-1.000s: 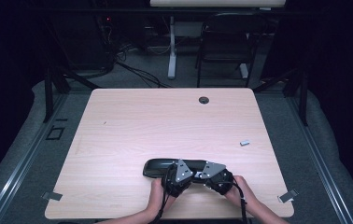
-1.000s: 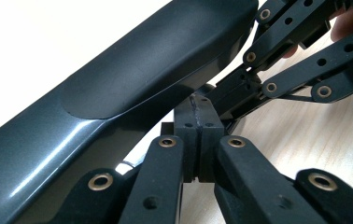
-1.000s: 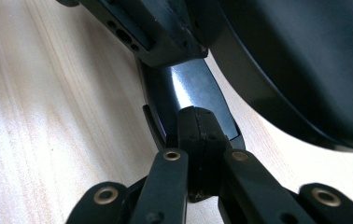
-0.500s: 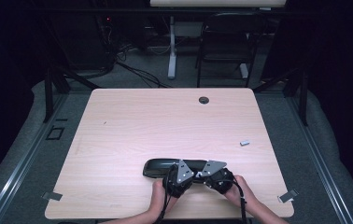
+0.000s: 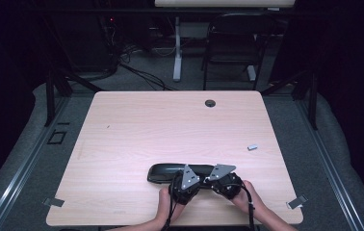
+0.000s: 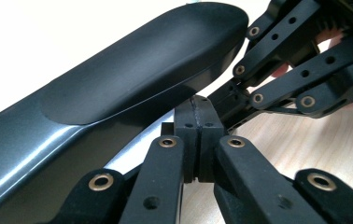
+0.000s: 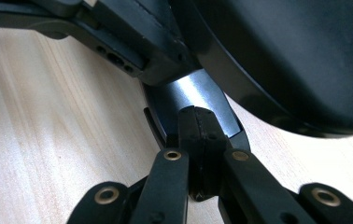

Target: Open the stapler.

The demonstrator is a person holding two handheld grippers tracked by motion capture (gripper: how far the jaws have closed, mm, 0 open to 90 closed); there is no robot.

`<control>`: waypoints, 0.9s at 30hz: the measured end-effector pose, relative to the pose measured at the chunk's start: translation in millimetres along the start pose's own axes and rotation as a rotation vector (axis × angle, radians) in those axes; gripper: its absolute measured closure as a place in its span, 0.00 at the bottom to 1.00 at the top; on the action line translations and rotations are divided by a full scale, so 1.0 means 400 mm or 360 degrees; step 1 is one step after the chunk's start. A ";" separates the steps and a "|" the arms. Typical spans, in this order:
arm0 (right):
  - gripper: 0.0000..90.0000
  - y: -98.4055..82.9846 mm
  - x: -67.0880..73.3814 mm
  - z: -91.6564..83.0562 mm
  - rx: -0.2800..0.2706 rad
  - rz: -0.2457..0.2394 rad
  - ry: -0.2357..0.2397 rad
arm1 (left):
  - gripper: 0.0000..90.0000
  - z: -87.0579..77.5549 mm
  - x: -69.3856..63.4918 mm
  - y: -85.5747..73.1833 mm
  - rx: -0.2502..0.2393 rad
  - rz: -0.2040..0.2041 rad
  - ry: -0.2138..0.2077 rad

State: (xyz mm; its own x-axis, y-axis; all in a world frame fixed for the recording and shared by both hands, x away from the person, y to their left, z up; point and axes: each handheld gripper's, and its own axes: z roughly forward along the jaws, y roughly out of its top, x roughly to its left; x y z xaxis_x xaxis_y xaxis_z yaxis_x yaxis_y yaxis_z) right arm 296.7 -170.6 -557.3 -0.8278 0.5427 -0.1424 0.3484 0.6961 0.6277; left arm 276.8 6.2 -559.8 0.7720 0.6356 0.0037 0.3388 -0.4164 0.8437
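Black case (image 5: pixel 177 171), lower centre of table (image 5: pixel 122 144): unmoved since a second ago. Left gripper (image 6: pixel 197 112) and right gripper (image 7: pixel 198 122): jaws closed, empty, tips at case. Work stalled.

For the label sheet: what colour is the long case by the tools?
Glossy black case, seen best in the left gripper view.

A long case (image 5: pixel 170 172) lies on the worktop (image 5: pixel 136 125) near its front edge. Two grippers sit just before the case, the left gripper (image 5: pixel 184 185) beside the right gripper (image 5: pixel 224 180). A small clip (image 5: pixel 252 147) lies well right of the case.

Dim room; grey carpet (image 5: pixel 21 159), black chair (image 5: pixel 230 45) behind table (image 5: pixel 136 130).
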 end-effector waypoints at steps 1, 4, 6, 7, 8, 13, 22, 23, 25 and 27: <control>1.00 0.000 0.000 0.000 0.0002 -0.0001 0.0000 | 1.00 0.000 0.002 0.000 0.0002 -0.0006 -0.0029; 1.00 -0.002 0.000 0.001 -0.0018 0.0022 0.0014 | 1.00 0.000 0.002 0.000 -0.0006 -0.0010 -0.0027; 1.00 -0.002 0.000 0.002 -0.0022 0.0024 0.0019 | 1.00 0.000 0.001 0.001 0.0001 -0.0003 -0.0017; 1.00 -0.001 -0.001 0.001 -0.0013 0.0020 0.0022 | 1.00 0.000 0.002 0.001 0.0000 -0.0004 -0.0026; 1.00 -0.001 0.000 0.001 -0.0015 0.0019 0.0023 | 1.00 0.002 0.000 0.001 -0.0007 -0.0004 -0.0029; 1.00 0.000 -0.001 -0.001 0.0007 -0.0002 0.0020 | 1.00 0.014 0.003 0.002 -0.0001 -0.0007 -0.0050; 1.00 -0.003 0.001 -0.001 -0.0009 0.0012 0.0018 | 1.00 0.012 0.004 0.000 -0.0012 -0.0043 -0.0055; 1.00 -0.003 0.000 -0.001 -0.0017 0.0017 0.0024 | 1.00 0.012 0.004 -0.001 -0.0016 -0.0035 -0.0049; 1.00 -0.004 -0.001 0.000 -0.0023 0.0034 0.0026 | 1.00 0.011 0.005 -0.001 -0.0018 -0.0039 -0.0051; 1.00 -0.005 -0.001 0.000 -0.0028 0.0043 0.0029 | 1.00 0.007 0.003 -0.003 -0.0026 -0.0034 -0.0033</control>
State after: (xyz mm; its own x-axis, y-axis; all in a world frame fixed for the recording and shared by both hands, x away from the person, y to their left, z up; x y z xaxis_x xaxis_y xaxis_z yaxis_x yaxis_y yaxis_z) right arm 296.4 -172.2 -558.5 -0.8260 0.5525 -0.1115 0.3629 0.6728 0.6447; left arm 278.8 5.5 -562.5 0.7758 0.6305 -0.0254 0.3467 -0.3923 0.8520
